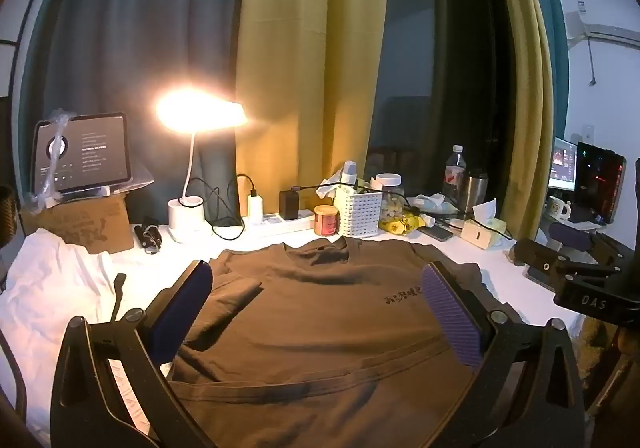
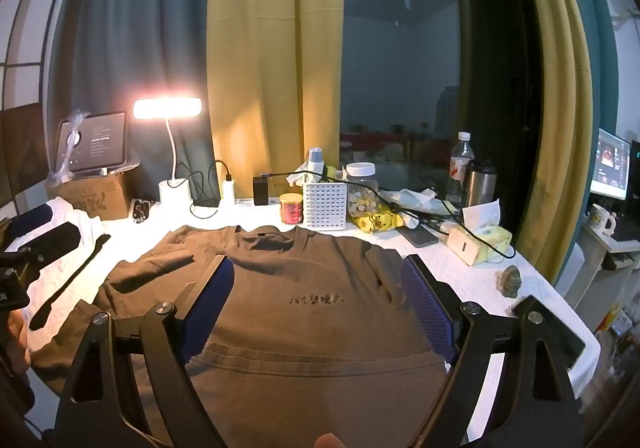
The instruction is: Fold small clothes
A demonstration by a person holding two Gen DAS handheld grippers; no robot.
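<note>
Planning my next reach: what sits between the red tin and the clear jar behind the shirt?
A white slotted basket stands between the red tin and the clear jar, seen best in the right wrist view.

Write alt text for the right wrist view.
A brown T-shirt lies spread flat on a white table, collar toward the curtains, framed by the open, empty right gripper. Behind it stand a lit desk lamp, a tablet, a white basket and bottles.

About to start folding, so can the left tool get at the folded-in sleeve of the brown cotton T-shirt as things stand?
Probably yes: the left tool is open, and the sleeve lies exposed beside its near finger, with nothing on it.
</note>
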